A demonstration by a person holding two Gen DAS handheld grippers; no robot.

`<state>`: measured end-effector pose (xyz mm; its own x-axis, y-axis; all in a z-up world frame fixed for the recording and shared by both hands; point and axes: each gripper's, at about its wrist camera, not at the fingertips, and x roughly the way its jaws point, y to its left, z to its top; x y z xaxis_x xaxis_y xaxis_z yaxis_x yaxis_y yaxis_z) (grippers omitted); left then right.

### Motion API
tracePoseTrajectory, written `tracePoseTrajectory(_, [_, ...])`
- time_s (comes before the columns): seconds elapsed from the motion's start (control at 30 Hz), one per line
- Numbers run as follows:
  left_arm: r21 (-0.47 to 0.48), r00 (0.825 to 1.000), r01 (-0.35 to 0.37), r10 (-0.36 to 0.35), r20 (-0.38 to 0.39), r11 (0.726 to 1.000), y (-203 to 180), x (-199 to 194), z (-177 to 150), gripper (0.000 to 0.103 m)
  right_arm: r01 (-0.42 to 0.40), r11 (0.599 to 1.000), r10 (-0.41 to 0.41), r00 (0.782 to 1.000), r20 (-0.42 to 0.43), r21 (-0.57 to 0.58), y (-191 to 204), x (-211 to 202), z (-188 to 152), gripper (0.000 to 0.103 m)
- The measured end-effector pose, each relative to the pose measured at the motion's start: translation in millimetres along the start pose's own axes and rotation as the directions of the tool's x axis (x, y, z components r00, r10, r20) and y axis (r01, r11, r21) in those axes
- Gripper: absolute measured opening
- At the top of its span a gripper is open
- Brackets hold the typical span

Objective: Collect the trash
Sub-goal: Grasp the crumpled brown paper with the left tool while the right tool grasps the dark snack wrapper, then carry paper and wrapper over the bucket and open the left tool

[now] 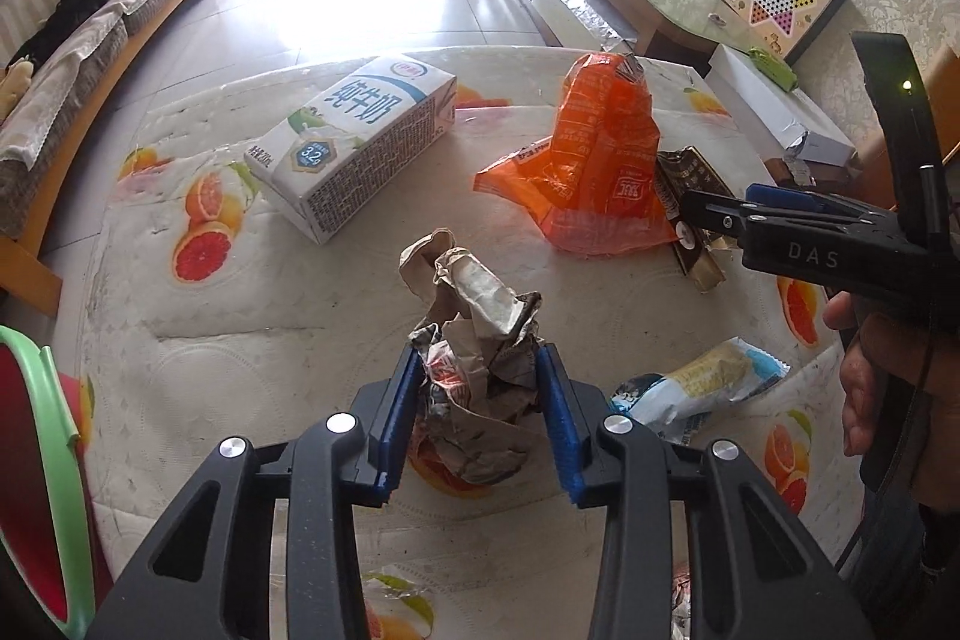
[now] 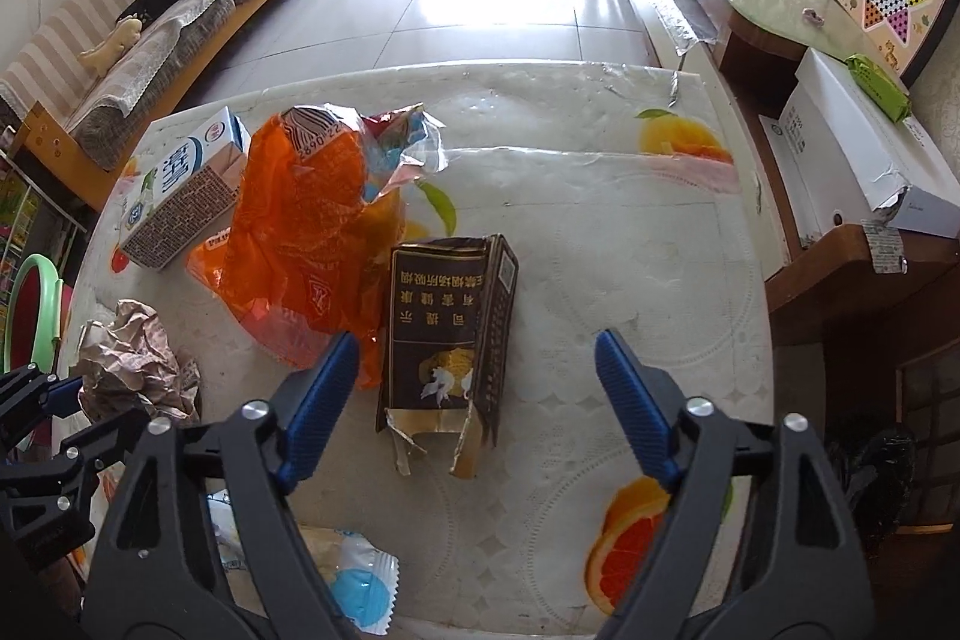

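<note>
Crumpled paper wad (image 1: pixel 474 370), light and springy, sits pinched mid-body in my left gripper (image 1: pixel 483 415); right gripper (image 2: pixel 474 412) spread around dark carton (image 2: pixel 450 340), untouched.

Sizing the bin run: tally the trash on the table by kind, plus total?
Cartons and boxes: 2, the milk carton and the torn dark cigarette box.
Plastic wrappers and bags: 2, the orange bag and the blue-and-white snack wrapper.
Crumpled paper: 1, the paper wad between the pads of the left gripper.
Total: 5.
</note>
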<state>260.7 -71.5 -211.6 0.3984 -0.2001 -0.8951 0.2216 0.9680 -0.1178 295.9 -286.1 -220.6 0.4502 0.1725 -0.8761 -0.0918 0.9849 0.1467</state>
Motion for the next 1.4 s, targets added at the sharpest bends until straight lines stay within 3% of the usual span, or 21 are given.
tracePoseTrajectory(0.2, [-0.008,1.000,0.002,-0.002,0.001,1.000,4,1,0,0.037,0.011,1.000,-0.012,1.000,-0.023,-0.006,6,12,-1,0.057])
tracePoseTrajectory(0.27, [-0.009,1.000,0.002,-0.002,0.004,1.000,6,0,0,0.037,0.031,0.999,-0.031,0.999,-0.014,-0.020,8,12,-2,0.041])
tracePoseTrajectory(0.5, [-0.019,0.999,0.002,-0.001,0.035,1.000,13,-15,-1,0.036,0.013,1.000,-0.013,1.000,-0.006,-0.015,6,-4,-1,0.038])
tracePoseTrajectory(0.8, [-0.034,0.993,0.002,0.002,0.116,0.999,25,-65,-3,0.035,0.015,1.000,-0.013,0.995,0.100,-0.020,20,-73,-1,0.038])
tracePoseTrajectory(1.1, [-0.060,0.977,-0.014,0.026,0.213,0.998,42,-131,-20,0.035,-0.004,0.998,0.016,0.981,0.194,-0.061,60,-141,-13,0.038])
tracePoseTrajectory(1.4, [-0.103,0.952,-0.033,0.063,0.299,0.994,76,-193,-38,0.035,-0.033,0.989,0.066,0.969,0.238,-0.142,118,-180,-21,0.038])
